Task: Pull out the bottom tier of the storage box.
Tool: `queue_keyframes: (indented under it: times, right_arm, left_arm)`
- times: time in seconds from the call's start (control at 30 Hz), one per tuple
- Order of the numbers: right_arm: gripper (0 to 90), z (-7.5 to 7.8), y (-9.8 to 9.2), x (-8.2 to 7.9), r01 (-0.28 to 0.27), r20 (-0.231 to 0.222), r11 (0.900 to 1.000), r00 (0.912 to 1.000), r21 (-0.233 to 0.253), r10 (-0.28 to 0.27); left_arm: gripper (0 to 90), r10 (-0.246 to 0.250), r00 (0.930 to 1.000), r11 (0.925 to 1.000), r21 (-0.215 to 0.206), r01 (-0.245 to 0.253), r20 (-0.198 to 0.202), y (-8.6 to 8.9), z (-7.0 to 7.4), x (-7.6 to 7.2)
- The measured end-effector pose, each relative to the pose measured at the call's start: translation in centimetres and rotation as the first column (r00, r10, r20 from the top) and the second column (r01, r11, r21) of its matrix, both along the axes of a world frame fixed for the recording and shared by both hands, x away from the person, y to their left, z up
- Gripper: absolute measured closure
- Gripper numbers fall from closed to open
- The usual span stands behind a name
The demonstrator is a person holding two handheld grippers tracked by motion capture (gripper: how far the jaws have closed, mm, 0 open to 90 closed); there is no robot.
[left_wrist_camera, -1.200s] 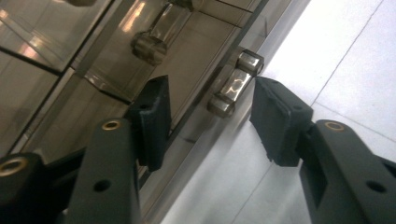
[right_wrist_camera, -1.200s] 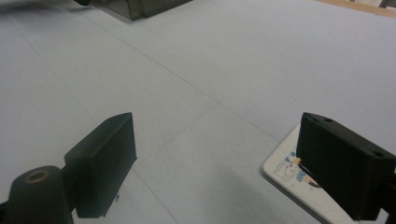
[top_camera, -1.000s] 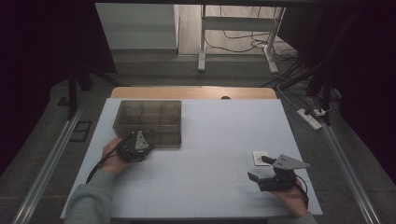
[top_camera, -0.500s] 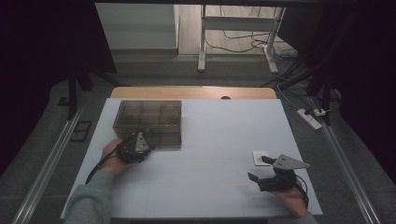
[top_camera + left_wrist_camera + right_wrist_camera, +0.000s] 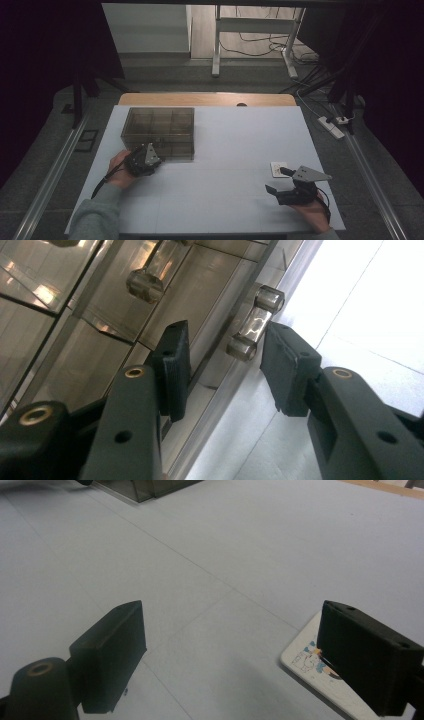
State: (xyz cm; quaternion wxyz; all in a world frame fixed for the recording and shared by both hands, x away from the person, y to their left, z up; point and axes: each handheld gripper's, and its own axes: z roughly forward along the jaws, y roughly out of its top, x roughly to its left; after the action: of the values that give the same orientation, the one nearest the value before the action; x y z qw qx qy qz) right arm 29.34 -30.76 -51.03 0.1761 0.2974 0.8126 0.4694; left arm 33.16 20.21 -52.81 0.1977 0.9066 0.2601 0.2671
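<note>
High view, left tool point(image 5: 150, 152) open at clear drawer box point(image 5: 159, 131), right tool point(image 5: 280, 182) open beside card point(image 5: 278, 168).

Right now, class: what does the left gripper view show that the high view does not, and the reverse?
Left gripper view: a clear knob handle between the open pads of the left gripper. High view: the right gripper open beside a small card. Both: the smoky clear drawer box on the white table.

1 overhead view, 2 close tong-mounted views; shared table point(image 5: 235, 150).
</note>
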Motion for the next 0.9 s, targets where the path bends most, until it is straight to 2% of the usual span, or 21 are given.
queue_keyframes:
  times: [0.9]
  right_arm:
    - [12.2,-0.07,0.05,-0.03,0.006,0.002,1.0,1.0,-0.007,-0.006]
  left_arm:
    - [55.9,-0.012,0.9999,0.9999,0.006,0.012,-0.004,-0.1,0.09,-0.77]
